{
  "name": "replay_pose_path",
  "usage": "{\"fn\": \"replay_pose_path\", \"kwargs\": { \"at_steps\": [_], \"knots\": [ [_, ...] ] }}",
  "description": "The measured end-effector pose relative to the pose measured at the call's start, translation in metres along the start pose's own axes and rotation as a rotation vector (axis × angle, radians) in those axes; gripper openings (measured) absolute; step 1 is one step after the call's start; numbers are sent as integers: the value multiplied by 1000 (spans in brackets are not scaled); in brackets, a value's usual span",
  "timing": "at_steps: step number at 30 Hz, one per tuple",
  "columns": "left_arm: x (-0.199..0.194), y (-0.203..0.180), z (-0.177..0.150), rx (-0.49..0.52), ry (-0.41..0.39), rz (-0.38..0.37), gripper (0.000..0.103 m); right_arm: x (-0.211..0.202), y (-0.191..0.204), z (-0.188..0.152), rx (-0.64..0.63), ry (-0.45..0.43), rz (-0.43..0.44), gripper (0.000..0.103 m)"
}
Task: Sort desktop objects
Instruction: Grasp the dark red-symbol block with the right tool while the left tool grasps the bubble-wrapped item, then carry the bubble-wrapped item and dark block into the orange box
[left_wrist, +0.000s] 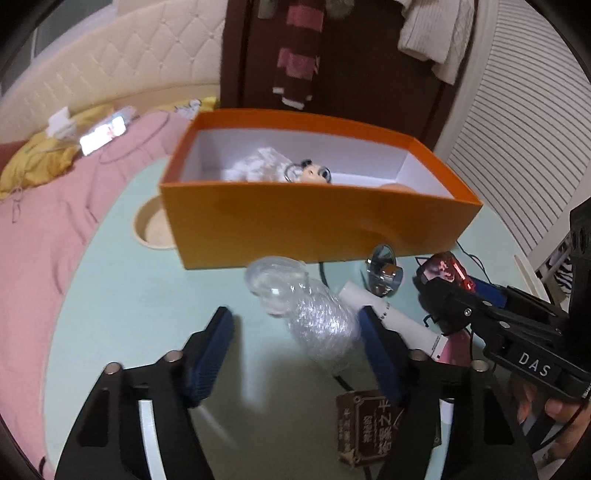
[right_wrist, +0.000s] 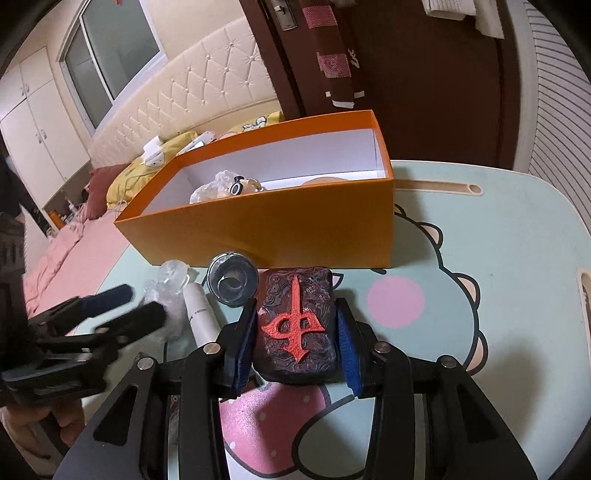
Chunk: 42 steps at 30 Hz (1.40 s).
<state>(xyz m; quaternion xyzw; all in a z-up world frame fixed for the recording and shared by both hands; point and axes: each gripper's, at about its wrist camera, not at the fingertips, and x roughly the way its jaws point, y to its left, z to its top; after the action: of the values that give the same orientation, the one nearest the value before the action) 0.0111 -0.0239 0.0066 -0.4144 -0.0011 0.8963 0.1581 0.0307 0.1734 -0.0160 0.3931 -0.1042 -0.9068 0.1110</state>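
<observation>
Dark block (right_wrist: 295, 325) with a red raised symbol lies flat on the mint table (right_wrist: 498, 258), just in front of the orange box (right_wrist: 280, 229) — right gripper (right_wrist: 295, 347) is clamped on it, 2 blue pads tight against its long sides. Left gripper (left_wrist: 295, 354) straddles a bubble-wrapped clear item (left_wrist: 314, 314); right pad touches the wrap, left pad has a gap, so not gripping, jaws about half wide. Beside it: white tube (left_wrist: 391, 317), round metal piece (left_wrist: 382, 273), brown printed packet (left_wrist: 373, 428). Box holds a wrapped bundle and a small doll head (left_wrist: 314, 171).
</observation>
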Motion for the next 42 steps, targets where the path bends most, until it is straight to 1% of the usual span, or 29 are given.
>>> {"fn": "replay_pose_path", "kwargs": {
  "at_steps": [1,2,3,4,6,12,15,19,25,32,36,42],
  "knots": [
    [1,-2,0,15,-4,1,43,0,0,0,1,0,1,41],
    [0,-4,0,29,-8,-1,39,0,0,-1,1,0,2,41],
    [-2,-5,-2,37,-11,-13,32,0,0,-1,1,0,2,41],
    [-4,-5,-3,43,-17,-21,32,0,0,-1,1,0,2,41],
    [-10,-3,-5,39,-40,-4,32,0,0,0,0,0,1,41],
    [-30,15,-6,-10,-93,-1,32,1,5,1,0,1,-3,41],
    [-36,20,-6,-19,-104,2,32,-1,7,1,-11,-4,-6,41],
    [-38,24,-6,-27,-115,2,32,-10,13,1,-43,-39,-9,41],
    [-41,24,-1,-31,-129,-8,32,-17,15,3,-51,-45,-9,41],
    [-47,19,14,-19,-132,-4,32,-32,19,13,-73,-58,-8,41],
    [-48,16,28,-11,-133,-4,32,-40,27,21,-98,-71,-18,41],
    [-44,10,49,13,-141,-12,32,-45,32,36,-105,-88,-6,41]
  ]
}}
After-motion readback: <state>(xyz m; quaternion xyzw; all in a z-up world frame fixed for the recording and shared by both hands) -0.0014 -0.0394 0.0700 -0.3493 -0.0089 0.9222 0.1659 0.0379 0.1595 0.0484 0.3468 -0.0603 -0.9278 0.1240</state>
